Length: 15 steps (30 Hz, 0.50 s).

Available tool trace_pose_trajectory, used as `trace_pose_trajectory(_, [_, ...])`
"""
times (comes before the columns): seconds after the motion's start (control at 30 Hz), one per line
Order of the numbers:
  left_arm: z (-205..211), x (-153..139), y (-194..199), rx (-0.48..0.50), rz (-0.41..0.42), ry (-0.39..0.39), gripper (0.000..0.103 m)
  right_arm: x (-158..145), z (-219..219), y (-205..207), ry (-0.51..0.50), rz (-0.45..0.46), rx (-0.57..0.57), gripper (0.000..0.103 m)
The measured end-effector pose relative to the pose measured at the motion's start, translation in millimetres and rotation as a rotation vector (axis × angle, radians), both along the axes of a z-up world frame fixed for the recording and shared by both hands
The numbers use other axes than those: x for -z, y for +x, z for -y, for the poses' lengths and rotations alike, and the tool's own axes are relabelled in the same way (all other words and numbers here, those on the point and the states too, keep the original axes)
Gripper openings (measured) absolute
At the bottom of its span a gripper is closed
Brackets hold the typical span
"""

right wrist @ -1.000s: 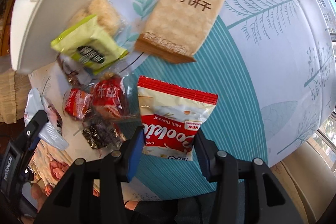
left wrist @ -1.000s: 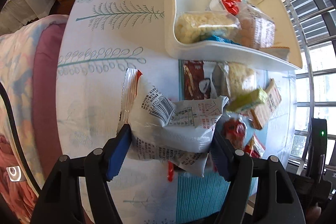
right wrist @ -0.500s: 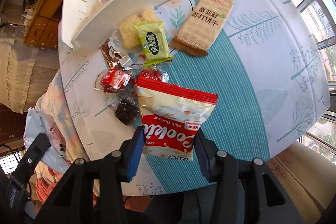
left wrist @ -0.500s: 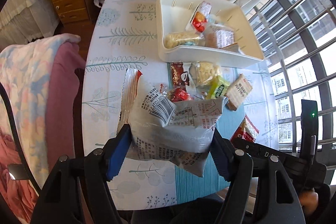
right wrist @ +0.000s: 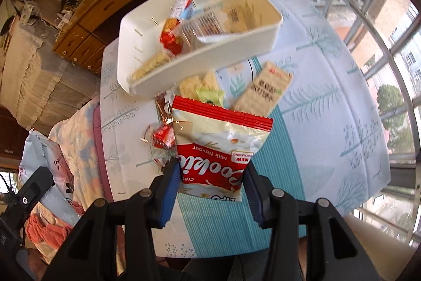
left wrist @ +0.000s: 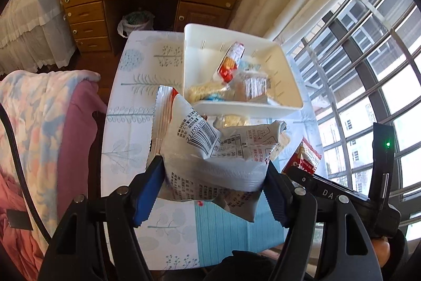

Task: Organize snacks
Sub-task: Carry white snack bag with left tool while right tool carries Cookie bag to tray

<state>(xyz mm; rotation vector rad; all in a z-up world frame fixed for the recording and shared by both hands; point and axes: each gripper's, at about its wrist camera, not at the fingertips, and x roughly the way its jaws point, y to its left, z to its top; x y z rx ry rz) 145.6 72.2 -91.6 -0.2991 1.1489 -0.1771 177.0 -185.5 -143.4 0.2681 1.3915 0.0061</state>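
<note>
1. Left gripper [left wrist: 214, 183] clamps a white snack bag [left wrist: 218, 154], held above the table [left wrist: 131, 133].
2. Right gripper [right wrist: 211, 185] grips a red cookie packet [right wrist: 219, 149], also lifted.
3. Loose snacks [right wrist: 200, 86] lie beyond on the table.
4. White bin [right wrist: 194, 62] farthest, holding snacks.

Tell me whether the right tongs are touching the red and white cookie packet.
Touching. The right wrist view shows the right tongs shut on the cookie packet, both blue pads pressed against its sides, holding it above the table.
</note>
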Motion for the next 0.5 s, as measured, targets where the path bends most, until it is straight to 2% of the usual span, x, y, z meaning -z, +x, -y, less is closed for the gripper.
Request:
trace_pose_trajectory(0.27, [27, -22, 34, -0.04, 0.051, 0.005, 0.07, -30, 26, 48, -0.01, 0.122, -0.051, 0.047])
trace_pose_trajectory(0.5, [58, -31, 75, -0.082, 0.114, 0.027, 0.07, -39, 48, 91, -0.013, 0.224, -0.106, 0.047])
